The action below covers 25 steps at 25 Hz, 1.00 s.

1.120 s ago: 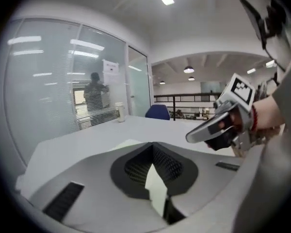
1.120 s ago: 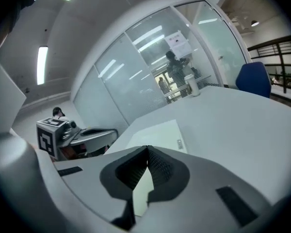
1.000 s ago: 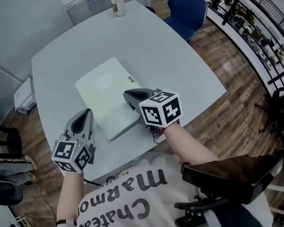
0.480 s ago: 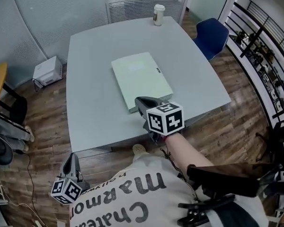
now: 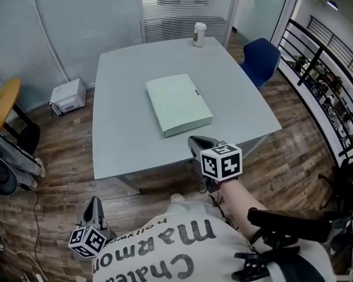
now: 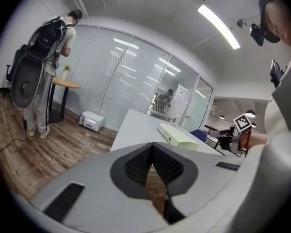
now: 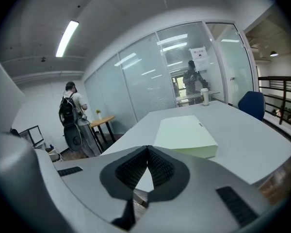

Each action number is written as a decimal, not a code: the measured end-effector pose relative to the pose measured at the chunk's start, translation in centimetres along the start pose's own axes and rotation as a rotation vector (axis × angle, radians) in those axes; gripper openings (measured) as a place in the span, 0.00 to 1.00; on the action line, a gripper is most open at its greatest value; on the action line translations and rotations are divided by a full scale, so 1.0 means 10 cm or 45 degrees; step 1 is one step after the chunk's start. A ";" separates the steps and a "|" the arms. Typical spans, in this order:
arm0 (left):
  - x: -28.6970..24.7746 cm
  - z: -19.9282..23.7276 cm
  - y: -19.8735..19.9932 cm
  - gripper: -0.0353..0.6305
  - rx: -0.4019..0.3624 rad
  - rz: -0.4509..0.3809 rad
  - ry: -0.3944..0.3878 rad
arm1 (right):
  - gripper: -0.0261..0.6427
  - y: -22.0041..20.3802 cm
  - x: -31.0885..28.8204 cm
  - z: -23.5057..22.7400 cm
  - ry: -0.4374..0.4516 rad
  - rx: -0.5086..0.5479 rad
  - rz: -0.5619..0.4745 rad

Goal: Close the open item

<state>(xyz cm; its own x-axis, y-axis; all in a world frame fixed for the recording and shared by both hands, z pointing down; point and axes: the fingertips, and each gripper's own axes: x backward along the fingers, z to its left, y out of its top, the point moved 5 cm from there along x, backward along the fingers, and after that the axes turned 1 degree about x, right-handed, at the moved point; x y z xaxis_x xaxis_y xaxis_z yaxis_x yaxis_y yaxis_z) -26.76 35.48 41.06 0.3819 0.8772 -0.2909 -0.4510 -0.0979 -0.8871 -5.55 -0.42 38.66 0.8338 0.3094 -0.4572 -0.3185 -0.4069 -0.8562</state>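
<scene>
A pale green folder lies flat and closed in the middle of the grey table; it also shows in the left gripper view and the right gripper view. My right gripper hovers just off the table's near edge, short of the folder, jaws shut with nothing between them. My left gripper hangs low at my side, well away from the table and over the wooden floor, jaws shut and empty.
A paper cup stands at the table's far edge. A blue chair is at the far right, a white box on the floor at left, beside a yellow round table. A person with a backpack stands by it.
The view has pulled back from the table. My right gripper came off the folder to the table's near edge. My left gripper dropped from the tabletop to my side.
</scene>
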 end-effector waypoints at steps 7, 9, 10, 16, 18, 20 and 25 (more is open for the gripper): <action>0.10 -0.20 -0.12 0.05 -0.008 -0.010 0.031 | 0.04 0.02 0.22 -0.15 -0.013 0.023 -0.033; 0.10 -0.26 -0.16 0.05 -0.024 0.005 0.048 | 0.04 0.00 0.27 -0.22 -0.006 0.019 -0.031; 0.08 -0.30 -0.17 0.05 -0.020 0.005 0.053 | 0.03 0.00 0.30 -0.27 -0.002 0.015 -0.033; -0.02 -0.72 -0.23 0.05 0.058 0.004 0.029 | 0.04 0.00 0.54 -0.61 0.014 -0.011 -0.034; -0.09 -0.83 -0.25 0.05 0.049 0.009 0.018 | 0.04 0.00 0.58 -0.67 0.018 -0.023 -0.050; -0.15 -0.91 -0.31 0.05 0.045 0.025 0.005 | 0.03 -0.05 0.61 -0.73 0.011 -0.029 -0.045; -0.21 -1.00 -0.41 0.05 0.072 0.059 -0.011 | 0.03 -0.19 0.70 -0.90 -0.019 -0.028 -0.009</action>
<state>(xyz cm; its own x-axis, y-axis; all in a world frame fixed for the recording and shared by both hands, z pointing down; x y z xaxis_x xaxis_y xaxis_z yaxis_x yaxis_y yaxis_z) -17.64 29.37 41.73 0.3529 0.8763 -0.3279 -0.5129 -0.1119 -0.8511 4.95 -5.21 39.20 0.8291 0.3252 -0.4548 -0.3025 -0.4233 -0.8540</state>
